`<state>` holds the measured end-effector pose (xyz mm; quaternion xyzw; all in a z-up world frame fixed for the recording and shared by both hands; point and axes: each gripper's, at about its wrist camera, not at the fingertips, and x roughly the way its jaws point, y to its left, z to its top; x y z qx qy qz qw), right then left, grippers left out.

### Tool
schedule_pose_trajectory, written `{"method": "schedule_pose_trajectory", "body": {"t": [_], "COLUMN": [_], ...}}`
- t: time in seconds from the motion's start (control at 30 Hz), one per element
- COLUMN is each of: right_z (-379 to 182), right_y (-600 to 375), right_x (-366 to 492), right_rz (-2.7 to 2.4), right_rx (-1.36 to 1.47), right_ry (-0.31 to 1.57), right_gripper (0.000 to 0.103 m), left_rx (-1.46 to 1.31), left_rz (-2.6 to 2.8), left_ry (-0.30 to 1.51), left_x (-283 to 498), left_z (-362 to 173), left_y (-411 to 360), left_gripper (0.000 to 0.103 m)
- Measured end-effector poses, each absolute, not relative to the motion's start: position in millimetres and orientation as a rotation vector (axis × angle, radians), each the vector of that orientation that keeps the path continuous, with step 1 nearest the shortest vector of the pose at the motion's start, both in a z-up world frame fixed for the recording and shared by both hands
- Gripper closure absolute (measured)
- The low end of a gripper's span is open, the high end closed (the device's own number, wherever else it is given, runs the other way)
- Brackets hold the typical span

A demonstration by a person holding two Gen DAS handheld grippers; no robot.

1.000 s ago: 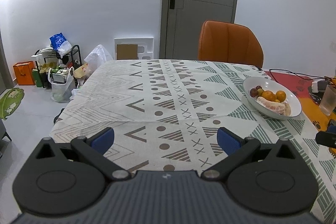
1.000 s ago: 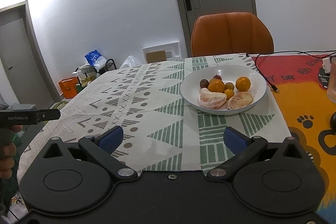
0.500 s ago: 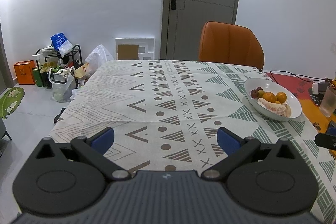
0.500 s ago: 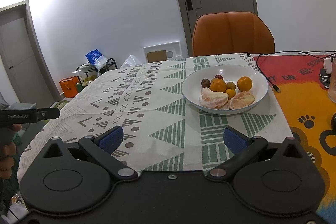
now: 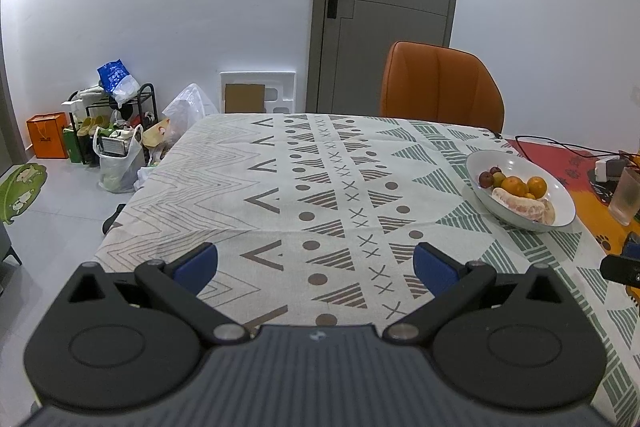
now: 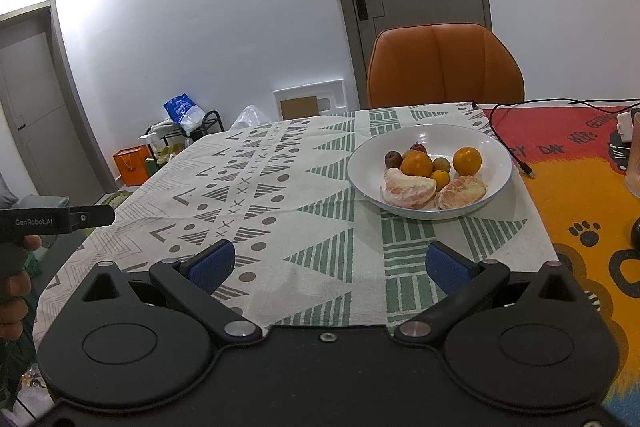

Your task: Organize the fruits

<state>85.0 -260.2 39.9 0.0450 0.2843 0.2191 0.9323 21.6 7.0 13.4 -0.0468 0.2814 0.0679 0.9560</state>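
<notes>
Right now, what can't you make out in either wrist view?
- Small dark fruits in the bowl: too small to identify, both views.
- Glass: cut off by the right edge, right wrist view.
- Near table edge: hidden behind both gripper bodies.

The counter (image 6: 592,195) is covered by a patterned cloth (image 6: 280,211) and an orange mat (image 6: 576,187); a white fruit bowl (image 6: 496,151) is set on the cloth.
</notes>
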Motion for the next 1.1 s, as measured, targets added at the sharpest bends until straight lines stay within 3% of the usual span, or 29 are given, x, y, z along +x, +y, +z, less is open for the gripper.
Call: {"method": "schedule_pose_trajectory", "body": {"t": [1.1], "right_z": [38.9], "right_y": [-260.9], "right_x": [86.0], "right_rz": [0.442], "right_rx": [0.092], "right_ry": [0.583], "right_gripper": [0.0], "left_rx": [-0.104], "left_rz": [0.124], "left_ry": [0.582], "left_x": [24.5], "left_z": [11.0], "left_y": [5.6], "left_gripper": [0.0]}}
